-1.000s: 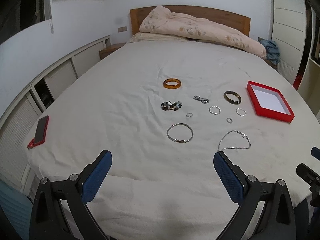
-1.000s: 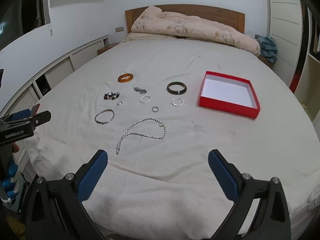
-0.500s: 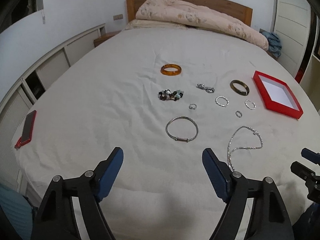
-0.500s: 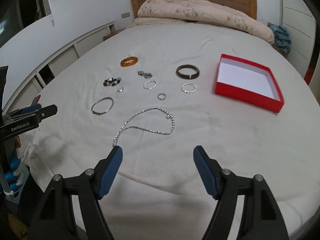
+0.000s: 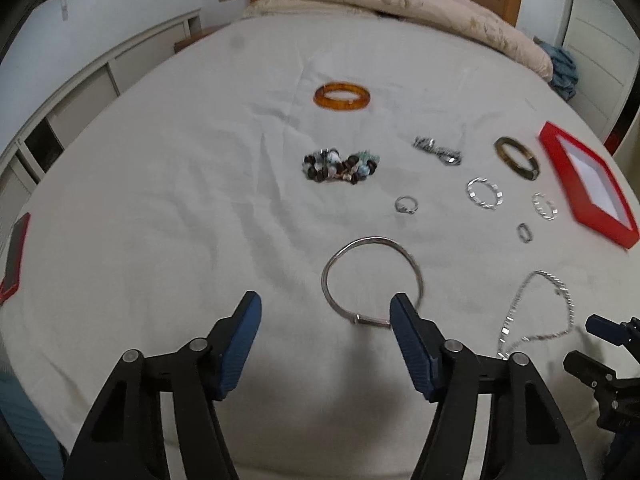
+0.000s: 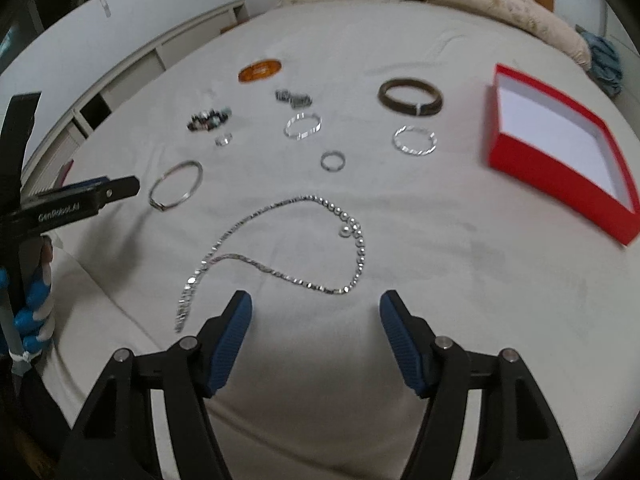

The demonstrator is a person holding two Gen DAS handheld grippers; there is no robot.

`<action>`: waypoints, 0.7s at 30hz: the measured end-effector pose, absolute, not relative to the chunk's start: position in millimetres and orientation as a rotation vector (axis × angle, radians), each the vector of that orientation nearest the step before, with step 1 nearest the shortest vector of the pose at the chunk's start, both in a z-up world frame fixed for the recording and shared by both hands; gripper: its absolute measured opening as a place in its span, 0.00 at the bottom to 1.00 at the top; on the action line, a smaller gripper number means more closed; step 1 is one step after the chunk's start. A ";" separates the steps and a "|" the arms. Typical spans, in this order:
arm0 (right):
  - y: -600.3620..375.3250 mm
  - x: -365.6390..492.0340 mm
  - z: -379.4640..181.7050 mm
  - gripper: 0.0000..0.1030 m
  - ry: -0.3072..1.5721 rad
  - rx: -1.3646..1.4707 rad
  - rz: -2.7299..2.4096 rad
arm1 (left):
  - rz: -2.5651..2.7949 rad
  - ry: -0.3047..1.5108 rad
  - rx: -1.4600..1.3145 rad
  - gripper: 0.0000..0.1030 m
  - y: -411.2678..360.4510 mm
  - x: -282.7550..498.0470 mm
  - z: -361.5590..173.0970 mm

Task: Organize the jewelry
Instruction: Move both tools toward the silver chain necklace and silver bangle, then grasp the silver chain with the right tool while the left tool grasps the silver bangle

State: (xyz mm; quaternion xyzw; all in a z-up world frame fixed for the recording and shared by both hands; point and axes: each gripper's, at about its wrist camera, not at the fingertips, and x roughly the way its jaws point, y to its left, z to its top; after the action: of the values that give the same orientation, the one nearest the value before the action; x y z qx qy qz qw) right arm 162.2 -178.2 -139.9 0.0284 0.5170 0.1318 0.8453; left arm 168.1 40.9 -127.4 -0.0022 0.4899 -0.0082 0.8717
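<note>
Jewelry lies spread on the white bed sheet. My left gripper (image 5: 324, 316) is open and empty, just short of a silver bangle (image 5: 372, 280), whose clasp touches the right finger's tip. Beyond lie a bead bracelet (image 5: 340, 166), an amber bangle (image 5: 342, 97), a dark bangle (image 5: 516, 158) and several small rings. My right gripper (image 6: 316, 312) is open and empty, just short of a silver chain necklace (image 6: 288, 248). An open red box (image 6: 560, 148) with a white inside sits to the right; it also shows in the left wrist view (image 5: 588, 184).
A folded quilt (image 5: 400, 0) and wooden headboard lie at the far end of the bed. A red phone (image 5: 14, 256) rests near the left bed edge. White cabinets (image 5: 100, 80) line the left wall. The left gripper (image 6: 72, 204) shows in the right wrist view.
Both grippers have moved forward and lower toward the bed. The left one has closed in on the silver bangle, the right one on the chain necklace. Both jaws have narrowed somewhat.
</note>
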 end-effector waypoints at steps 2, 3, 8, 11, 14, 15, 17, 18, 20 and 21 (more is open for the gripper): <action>-176.2 171.7 -149.9 0.63 1.112 0.042 0.288 | -0.019 1.051 -0.011 0.56 40.3 177.3 -138.2; -175.3 175.7 -154.1 0.63 1.118 0.037 0.290 | -0.020 1.061 -0.012 0.54 39.2 181.2 -142.7; -172.5 194.6 -159.8 0.63 1.103 0.014 0.312 | -0.016 1.089 -0.022 0.50 40.2 194.9 -156.5; -169.5 208.5 -161.3 0.63 1.087 -0.005 0.326 | -0.023 1.084 -0.021 0.47 39.3 200.8 -157.5; -165.6 217.9 -163.1 0.45 1.067 -0.036 0.331 | -0.031 1.077 -0.021 0.39 40.6 203.7 -157.6; -167.3 219.4 -162.8 0.35 1.061 -0.034 0.331 | -0.034 1.072 -0.012 0.34 39.8 204.1 -157.7; -168.8 223.4 -163.0 0.23 1.053 -0.027 0.333 | -0.039 1.067 0.001 0.27 36.0 210.6 -157.4; -169.3 224.8 -163.6 0.19 1.049 -0.025 0.335 | -0.047 1.064 0.003 0.20 35.1 213.4 -157.6; -171.2 226.7 -164.4 0.15 1.044 -0.014 0.332 | -0.059 1.062 0.007 0.15 33.5 216.6 -157.4; -171.4 227.4 -164.8 0.14 1.042 -0.011 0.330 | -0.066 1.060 0.009 0.12 33.4 216.1 -157.2</action>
State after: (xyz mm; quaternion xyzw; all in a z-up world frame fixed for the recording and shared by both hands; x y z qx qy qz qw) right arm 227.4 -171.4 -164.8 -0.0053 0.4954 0.1567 0.8544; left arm 216.1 33.4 -157.2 0.0043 0.5052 -0.0315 0.8624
